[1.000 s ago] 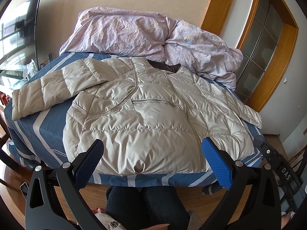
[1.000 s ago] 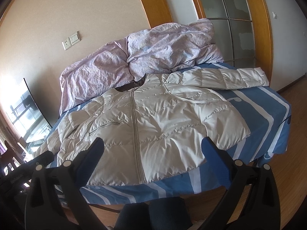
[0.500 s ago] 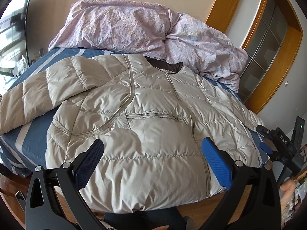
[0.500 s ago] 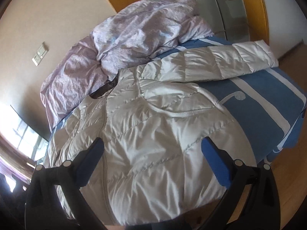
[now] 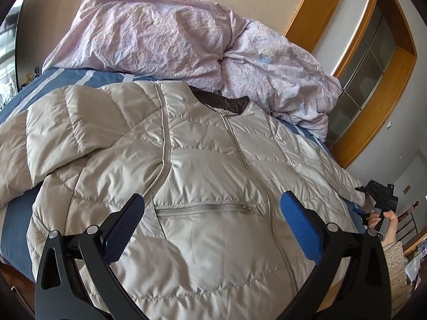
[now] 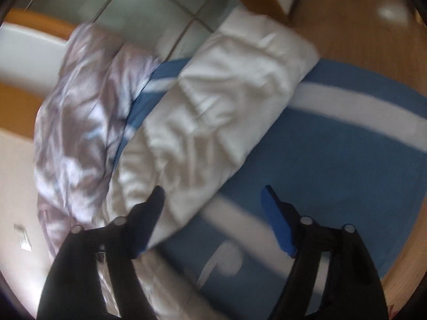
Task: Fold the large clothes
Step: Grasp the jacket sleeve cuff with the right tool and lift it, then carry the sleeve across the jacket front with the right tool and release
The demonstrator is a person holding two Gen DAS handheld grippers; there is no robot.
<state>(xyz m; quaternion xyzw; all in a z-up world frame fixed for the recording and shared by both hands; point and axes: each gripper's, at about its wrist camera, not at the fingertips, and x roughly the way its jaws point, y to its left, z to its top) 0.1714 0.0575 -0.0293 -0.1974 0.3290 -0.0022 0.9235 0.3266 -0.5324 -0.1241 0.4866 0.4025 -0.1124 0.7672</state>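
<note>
Both views carry strong fisheye distortion: straight edges bow outward and a dark vignette rings each frame. The left wrist view is sharp and evenly daylit, with soft sheen and shallow shadows in the quilting of the jacket (image 5: 202,176). The right wrist view is heavily motion-blurred (no seam or edge is crisp), and the jacket sleeve (image 6: 229,101) is overexposed to near white.
</note>
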